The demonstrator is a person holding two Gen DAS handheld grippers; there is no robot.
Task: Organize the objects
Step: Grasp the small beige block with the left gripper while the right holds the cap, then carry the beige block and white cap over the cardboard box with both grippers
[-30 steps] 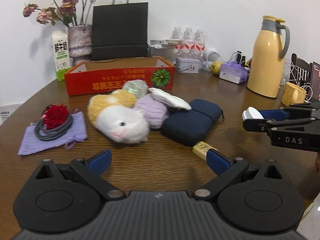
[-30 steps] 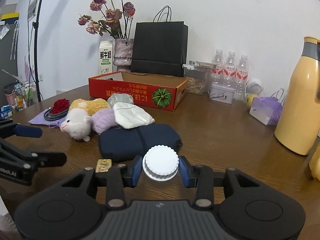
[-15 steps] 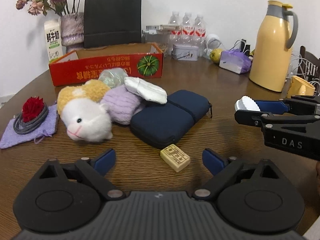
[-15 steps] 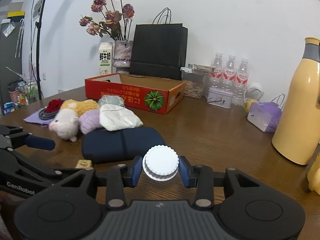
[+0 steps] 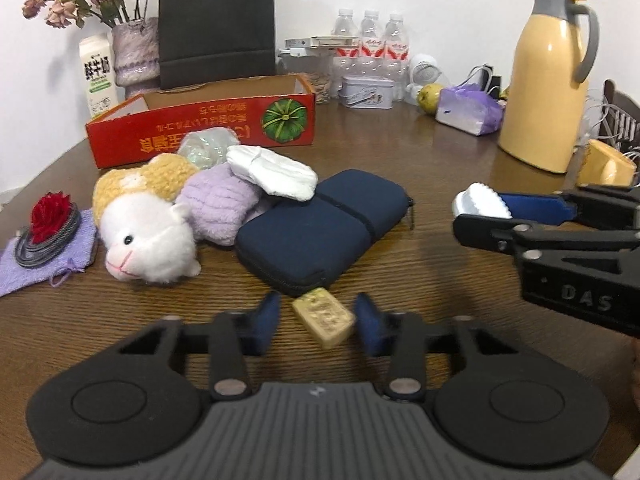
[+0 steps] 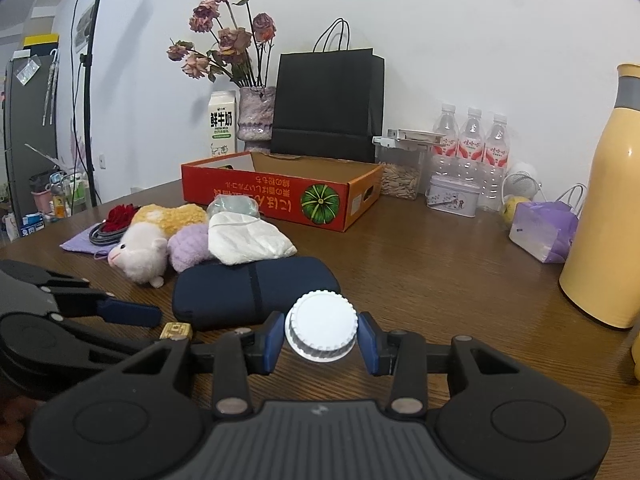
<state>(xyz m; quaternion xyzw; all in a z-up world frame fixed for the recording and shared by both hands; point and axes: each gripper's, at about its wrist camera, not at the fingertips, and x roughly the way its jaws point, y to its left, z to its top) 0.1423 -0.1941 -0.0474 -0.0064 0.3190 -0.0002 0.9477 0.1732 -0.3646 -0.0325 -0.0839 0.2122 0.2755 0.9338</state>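
Observation:
A small tan block (image 5: 325, 320) lies on the brown table just in front of a navy zip pouch (image 5: 320, 232). My left gripper (image 5: 318, 322) is low over the table with the block between its blue pads. Its jaws are closing, and a gap still shows on the block's left side. My right gripper (image 6: 320, 338) is shut on a white ribbed cap (image 6: 321, 330), seen from the side in the left wrist view as the cap (image 5: 482, 202). Behind the pouch lie a plush hamster (image 5: 148, 228), a purple fuzzy bundle (image 5: 218, 204) and a white pouch (image 5: 276, 174). An open red cardboard box (image 5: 200, 128) stands beyond them.
A red flower on coiled cable rests on a purple cloth (image 5: 24, 268) at the left. A yellow thermos jug (image 5: 548, 80) and yellow cup (image 5: 608, 162) stand at the right. Along the wall are a black paper bag (image 5: 218, 24), water bottles (image 5: 370, 44), a milk carton (image 5: 96, 74) and a vase.
My left gripper has shifted right and forward so the tan block lies between its pads, and its jaws have narrowed from wide open. The right gripper still holds the cap, barely moved.

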